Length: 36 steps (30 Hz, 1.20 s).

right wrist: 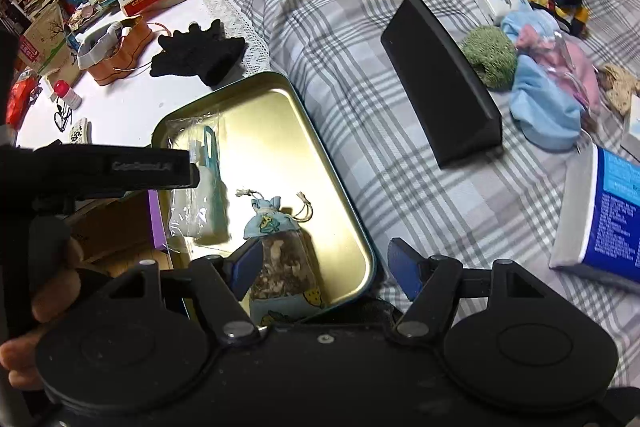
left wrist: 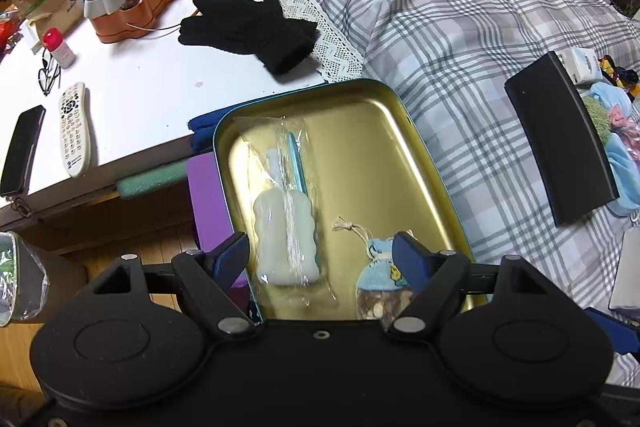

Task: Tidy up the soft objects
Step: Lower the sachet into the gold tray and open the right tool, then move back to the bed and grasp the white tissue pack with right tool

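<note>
A gold tin tray (left wrist: 380, 167) with a teal rim lies at the edge of the plaid bed. Inside it are a white sponge in clear wrap (left wrist: 286, 239) with a blue handle, and a small blue drawstring pouch (left wrist: 380, 267). My left gripper (left wrist: 320, 259) hovers open over the tray's near end, above the sponge and pouch, touching neither. My right gripper (right wrist: 326, 263) is open too, and the pouch (right wrist: 280, 251) lies just below its left finger. The tray (right wrist: 272, 131) spreads out beyond it. Black gloves (left wrist: 252, 31) rest on the white table.
On the bed stand a black wedge-shaped box (right wrist: 440, 79), a green sponge ball (right wrist: 488, 57), light blue cloth (right wrist: 548, 107), a pink item (right wrist: 568, 63) and a blue carton (right wrist: 612, 219). The table holds a remote (left wrist: 74, 129), a phone (left wrist: 22, 151) and an orange tin (left wrist: 132, 7).
</note>
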{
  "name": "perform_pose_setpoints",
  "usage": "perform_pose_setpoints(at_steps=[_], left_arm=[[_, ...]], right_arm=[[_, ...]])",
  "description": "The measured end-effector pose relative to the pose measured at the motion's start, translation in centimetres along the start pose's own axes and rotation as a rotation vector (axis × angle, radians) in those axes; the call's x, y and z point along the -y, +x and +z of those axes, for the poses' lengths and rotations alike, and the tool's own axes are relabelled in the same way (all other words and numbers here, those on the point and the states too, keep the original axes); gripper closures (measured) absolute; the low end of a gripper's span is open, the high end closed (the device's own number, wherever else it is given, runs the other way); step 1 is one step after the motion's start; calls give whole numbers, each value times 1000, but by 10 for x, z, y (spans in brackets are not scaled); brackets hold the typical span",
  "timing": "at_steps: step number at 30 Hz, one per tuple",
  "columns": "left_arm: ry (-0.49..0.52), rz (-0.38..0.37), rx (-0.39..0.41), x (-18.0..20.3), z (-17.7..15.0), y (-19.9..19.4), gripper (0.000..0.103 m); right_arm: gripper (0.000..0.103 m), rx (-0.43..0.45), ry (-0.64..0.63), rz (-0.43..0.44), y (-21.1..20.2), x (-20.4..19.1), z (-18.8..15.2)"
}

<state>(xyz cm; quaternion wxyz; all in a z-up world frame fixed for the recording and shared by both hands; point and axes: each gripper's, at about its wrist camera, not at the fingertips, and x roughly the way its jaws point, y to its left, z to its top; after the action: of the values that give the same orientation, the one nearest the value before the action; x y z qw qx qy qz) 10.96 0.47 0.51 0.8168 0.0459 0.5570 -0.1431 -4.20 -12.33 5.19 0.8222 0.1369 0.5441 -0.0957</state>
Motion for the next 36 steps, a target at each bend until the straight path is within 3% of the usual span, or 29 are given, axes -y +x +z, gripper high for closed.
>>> perform_pose_setpoints(at_steps=[22, 28, 36], left_arm=[[19, 25, -21, 26, -45, -27, 28], [76, 5, -45, 48, -62, -37, 27], [238, -66, -68, 107, -85, -55, 27]], right_arm=[[29, 6, 50, 22, -23, 33, -36], [27, 30, 64, 21, -41, 56, -53], [25, 60, 139, -35, -74, 117, -87]])
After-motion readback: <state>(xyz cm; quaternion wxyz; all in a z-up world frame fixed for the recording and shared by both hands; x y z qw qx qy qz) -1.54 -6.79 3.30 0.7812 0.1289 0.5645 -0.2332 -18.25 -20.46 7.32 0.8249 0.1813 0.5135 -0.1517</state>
